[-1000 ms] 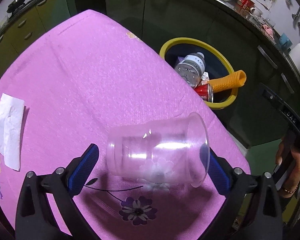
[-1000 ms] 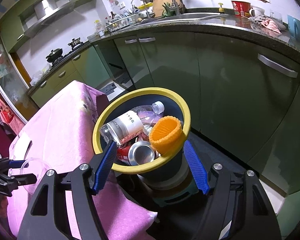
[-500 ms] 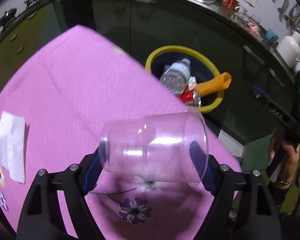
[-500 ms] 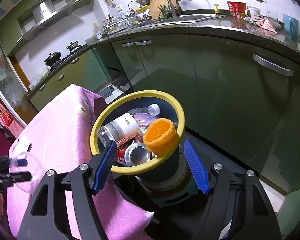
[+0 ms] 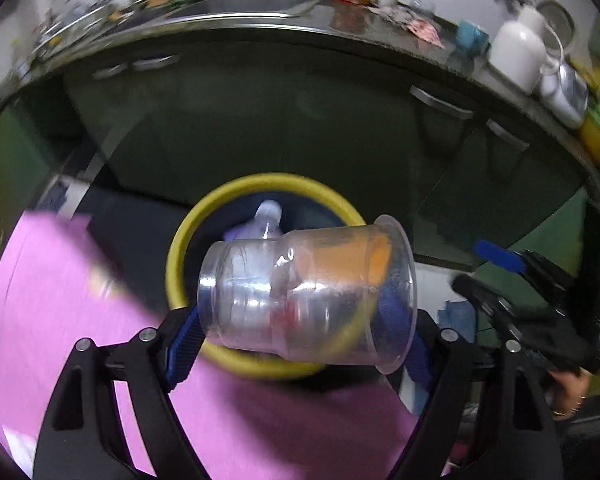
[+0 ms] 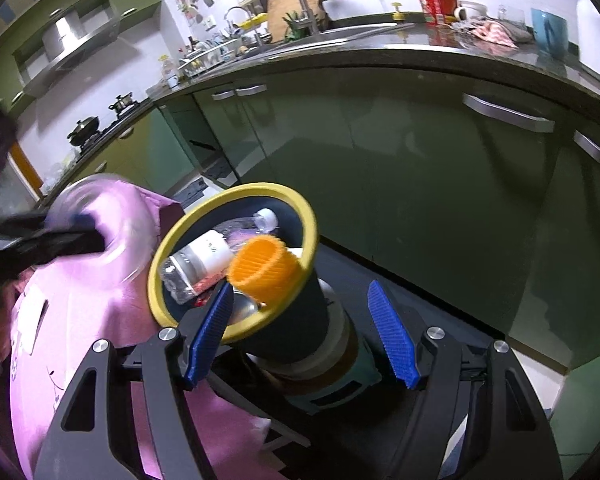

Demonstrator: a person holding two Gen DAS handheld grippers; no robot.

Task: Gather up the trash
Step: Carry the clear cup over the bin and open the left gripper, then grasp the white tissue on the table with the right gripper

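The left tool [image 5: 300,332] is clamped on the clear plastic cup [image 5: 306,294], which lies crosswise between its pads with its mouth to the right, the yellow-rimmed bin [image 5: 180,248] just ahead below; the right tool [image 6: 300,336] stands apart, empty.

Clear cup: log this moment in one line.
left gripper: shut on clear cup | cup: above bin | right gripper: open

L gripper [image 5: 300,328] clamped, R gripper [image 6: 300,336] jaws apart, empty
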